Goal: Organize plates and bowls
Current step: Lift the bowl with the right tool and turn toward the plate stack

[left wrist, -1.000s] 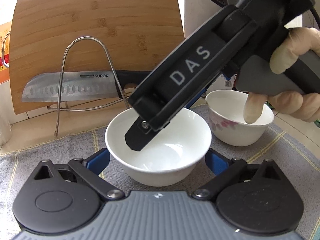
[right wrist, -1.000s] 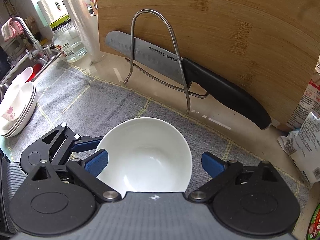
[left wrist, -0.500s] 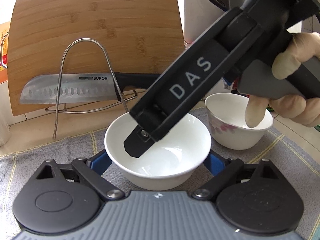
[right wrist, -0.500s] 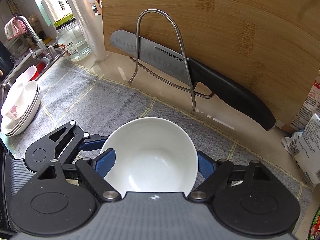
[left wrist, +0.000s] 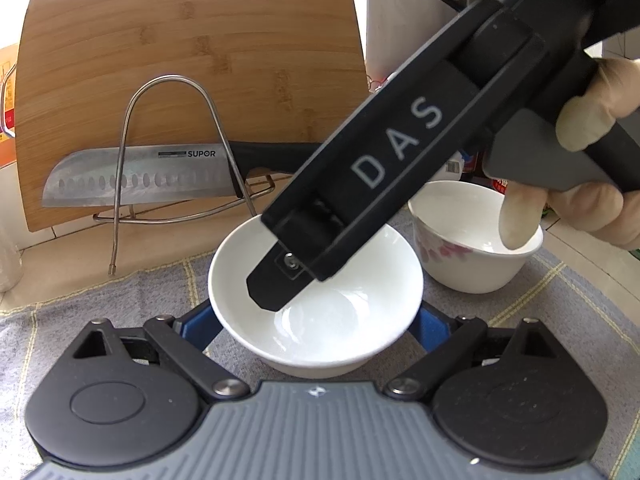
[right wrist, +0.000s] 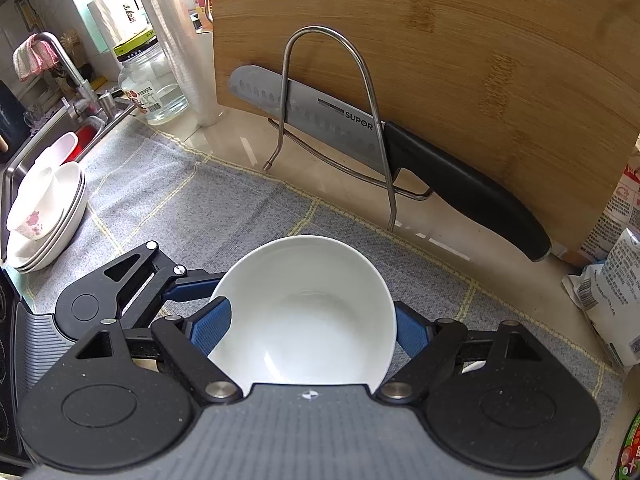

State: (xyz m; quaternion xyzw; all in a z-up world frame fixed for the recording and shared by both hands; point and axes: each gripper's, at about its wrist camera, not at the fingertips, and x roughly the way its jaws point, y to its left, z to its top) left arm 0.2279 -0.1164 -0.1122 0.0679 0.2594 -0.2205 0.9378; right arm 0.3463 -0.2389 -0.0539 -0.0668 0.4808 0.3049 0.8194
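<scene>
A plain white bowl (left wrist: 316,300) stands on the grey checked mat (left wrist: 100,300), and shows in the right wrist view (right wrist: 304,312) too. My left gripper (left wrist: 316,326) has its blue pads at both sides of the bowl, close to or touching it. My right gripper (right wrist: 310,326) has its blue pads against the bowl's sides; its body (left wrist: 400,160) reaches over the bowl in the left wrist view. A small floral bowl (left wrist: 476,236) stands to the right behind it. A stack of white plates with a floral bowl on top (right wrist: 44,216) sits by the sink.
A bamboo cutting board (left wrist: 188,76) leans at the back with a knife (left wrist: 140,180) in a wire rack (left wrist: 172,152). A glass jar (right wrist: 154,80) and a faucet (right wrist: 68,68) are at the left. Food packets (right wrist: 616,288) lie at the right.
Both grippers' pads have closed in on the plain white bowl. The right gripper has shifted a little forward and right over the mat.
</scene>
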